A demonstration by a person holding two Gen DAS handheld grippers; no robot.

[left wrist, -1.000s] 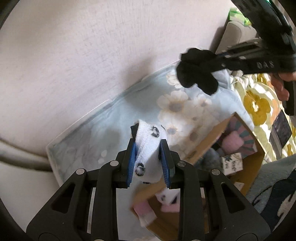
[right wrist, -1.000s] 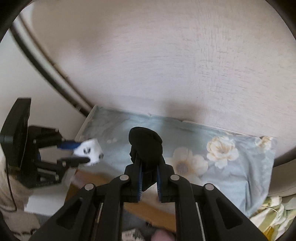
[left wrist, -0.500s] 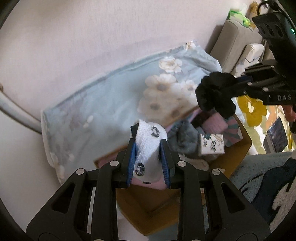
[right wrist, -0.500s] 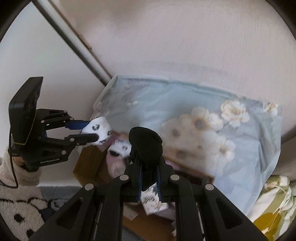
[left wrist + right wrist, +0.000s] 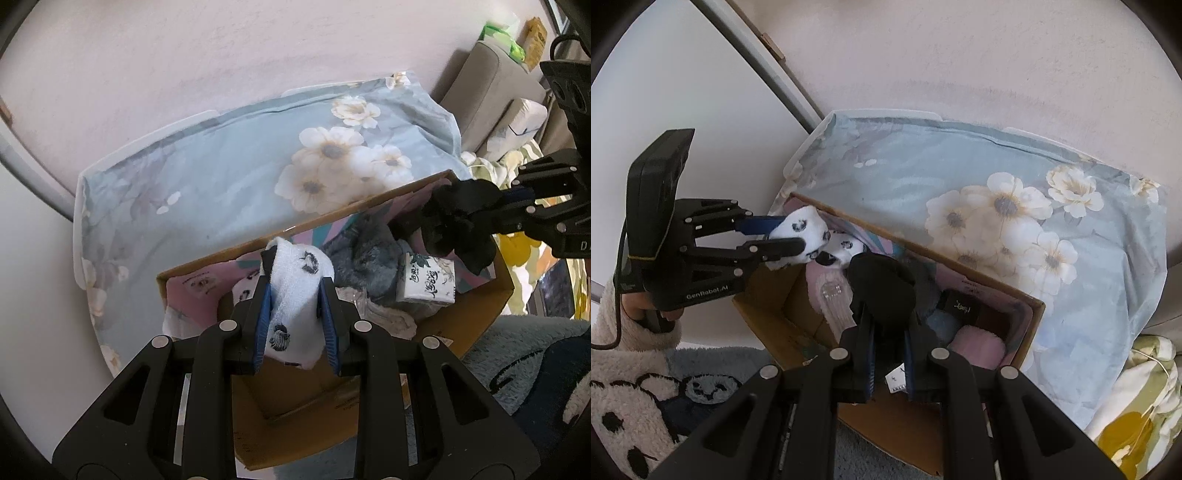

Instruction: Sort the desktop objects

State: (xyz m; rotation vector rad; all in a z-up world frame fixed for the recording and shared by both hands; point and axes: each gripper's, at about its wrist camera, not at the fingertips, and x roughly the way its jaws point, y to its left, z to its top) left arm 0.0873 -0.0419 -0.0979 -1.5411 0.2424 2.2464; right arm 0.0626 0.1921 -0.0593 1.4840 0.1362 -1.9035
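Observation:
My left gripper (image 5: pixel 295 317) is shut on a white sock with black prints (image 5: pixel 297 295) and holds it above the left end of an open cardboard box (image 5: pixel 295 398). It also shows in the right wrist view (image 5: pixel 792 236) with the white sock (image 5: pixel 805 230). My right gripper (image 5: pixel 889 332) is shut on a black sock (image 5: pixel 881 288) above the box (image 5: pixel 1030 332). In the left wrist view the black sock (image 5: pixel 458 221) hangs over the box's right end.
The box holds a tissue pack (image 5: pixel 430 282), grey fluffy cloth (image 5: pixel 364 258), pink items (image 5: pixel 979 347) and a second white sock (image 5: pixel 844 249). A floral blue pillow (image 5: pixel 221 162) lies behind it against the wall. A fluffy rug (image 5: pixel 646 398) lies in front.
Both grippers have come down and toward the box with their socks; the box now fills more of both views, and the pillow and wall have moved back.

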